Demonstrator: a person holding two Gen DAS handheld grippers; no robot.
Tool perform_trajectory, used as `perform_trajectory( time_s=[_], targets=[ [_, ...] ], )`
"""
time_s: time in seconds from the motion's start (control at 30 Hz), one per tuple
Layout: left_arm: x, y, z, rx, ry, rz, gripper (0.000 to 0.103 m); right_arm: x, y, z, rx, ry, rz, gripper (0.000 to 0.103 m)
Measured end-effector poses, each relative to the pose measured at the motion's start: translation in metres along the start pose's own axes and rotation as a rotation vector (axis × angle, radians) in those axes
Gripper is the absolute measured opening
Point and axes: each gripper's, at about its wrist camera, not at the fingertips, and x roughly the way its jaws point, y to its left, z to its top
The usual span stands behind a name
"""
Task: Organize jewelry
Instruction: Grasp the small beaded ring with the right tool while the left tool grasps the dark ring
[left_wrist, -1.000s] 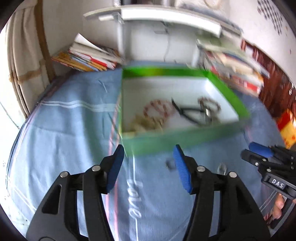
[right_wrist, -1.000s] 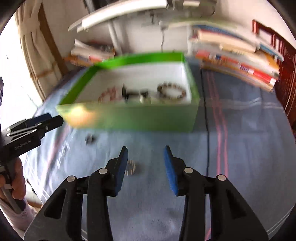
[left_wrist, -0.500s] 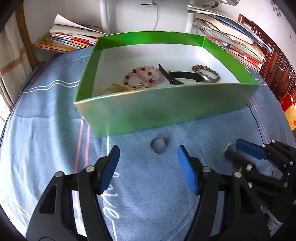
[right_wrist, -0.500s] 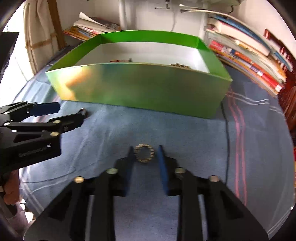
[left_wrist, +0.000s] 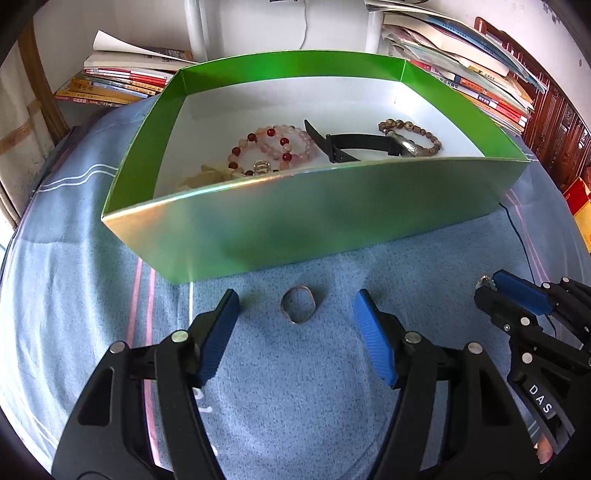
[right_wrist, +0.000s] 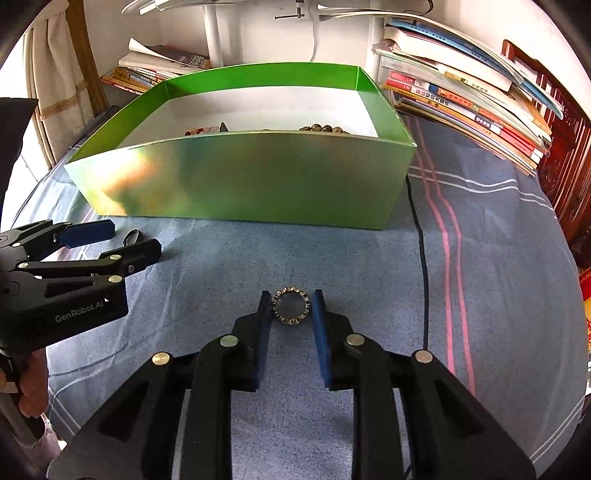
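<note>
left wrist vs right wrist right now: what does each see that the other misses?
Left wrist only: the box contents in full, namely pink-and-red bead bracelet, black-strap watch and brown bead bracelet.

Right wrist only: the studded ring face-on between the right gripper fingers, which are closed around it.

Both: green box, blue cloth, the plain ring between the open left gripper fingers, and book stacks.

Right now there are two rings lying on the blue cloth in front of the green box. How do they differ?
The plain ring is a smooth, thin band, bent slightly out of round; the studded ring is round, with a toothed, jewelled rim. The plain ring lies loose between the left gripper's wide-open jaws; the right gripper's jaws are closed in tight on either side of the studded one. Both are silvery and still outside the green box.
</note>
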Motion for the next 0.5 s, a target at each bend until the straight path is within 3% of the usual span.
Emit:
perform_trajectory(
  time_s=[0.33,0.5],
  targets=[
    [-0.0010,-0.0004,0.0006,-0.002,-0.010,0.002,0.062,-0.0003,0.0022,-0.0002,-0.010,-0.004,-0.003,0.023],
    [-0.0032,-0.0008,-0.0008,0.000,-0.018,-0.001,0.050,-0.0002,0.0028,0.0001,-0.011,-0.008,0.000,0.023]
  ],
)
